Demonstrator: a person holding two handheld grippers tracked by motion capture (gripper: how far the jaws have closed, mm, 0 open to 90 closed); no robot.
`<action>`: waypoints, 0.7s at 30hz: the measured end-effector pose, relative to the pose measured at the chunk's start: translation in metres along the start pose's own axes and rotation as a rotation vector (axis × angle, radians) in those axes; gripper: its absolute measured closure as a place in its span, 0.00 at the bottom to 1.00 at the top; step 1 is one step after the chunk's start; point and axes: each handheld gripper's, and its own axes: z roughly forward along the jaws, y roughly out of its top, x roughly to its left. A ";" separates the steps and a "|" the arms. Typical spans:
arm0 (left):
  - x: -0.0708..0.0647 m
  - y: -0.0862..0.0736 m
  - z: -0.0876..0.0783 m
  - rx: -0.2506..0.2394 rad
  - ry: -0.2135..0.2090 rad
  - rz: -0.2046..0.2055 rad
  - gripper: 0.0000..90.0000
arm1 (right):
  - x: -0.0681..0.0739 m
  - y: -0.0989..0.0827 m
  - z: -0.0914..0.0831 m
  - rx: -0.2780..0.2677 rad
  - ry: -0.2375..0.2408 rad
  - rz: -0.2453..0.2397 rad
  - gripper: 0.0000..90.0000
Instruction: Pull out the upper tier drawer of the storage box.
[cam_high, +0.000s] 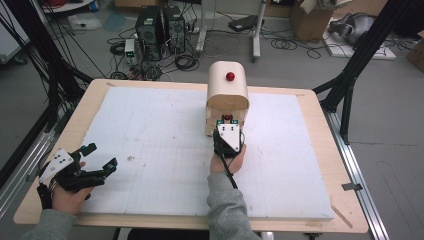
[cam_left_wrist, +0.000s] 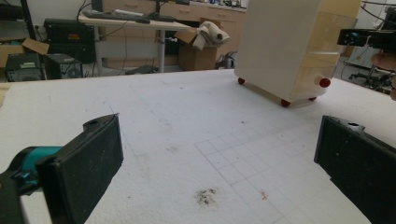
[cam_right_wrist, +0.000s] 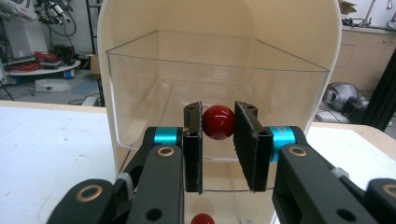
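Note:
A cream cabinet (cam_high: 228, 90) with a rounded top stands at the table's far middle, a red ball (cam_high: 230, 76) on its top. Its clear drawers face me. My right gripper (cam_high: 227, 120) is at the cabinet's front. In the right gripper view, this gripper (cam_right_wrist: 218, 114) is shut on the red knob (cam_right_wrist: 218, 123) of a clear drawer (cam_right_wrist: 140, 93), which sticks out from the cabinet shell (cam_right_wrist: 121, 28). A second red knob (cam_right_wrist: 202, 219) shows below. My left gripper (cam_high: 102, 155) is held open over the front left of the board, nothing between its jaws (cam_left_wrist: 217, 135). It looks toward the cabinet (cam_left_wrist: 280, 46).
A white foam board (cam_high: 160, 150) covers most of the wooden table (cam_high: 320, 115). A small dark smudge (cam_left_wrist: 205, 197) marks the board near the left gripper. Computers and cables (cam_high: 160, 30) lie on the floor beyond the table, and black stand legs (cam_high: 350, 85) rise at the right.

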 end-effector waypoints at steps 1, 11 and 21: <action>0.000 0.000 0.000 0.000 0.001 0.001 0.02 | 0.000 0.000 0.000 0.000 0.000 0.004 0.81; 0.000 0.000 0.000 0.005 -0.002 0.000 0.02 | 0.002 0.001 -0.004 0.007 -0.007 0.004 0.82; -0.001 0.000 0.000 0.000 -0.006 -0.003 0.02 | 0.003 -0.004 -0.021 -0.013 -0.008 0.014 0.82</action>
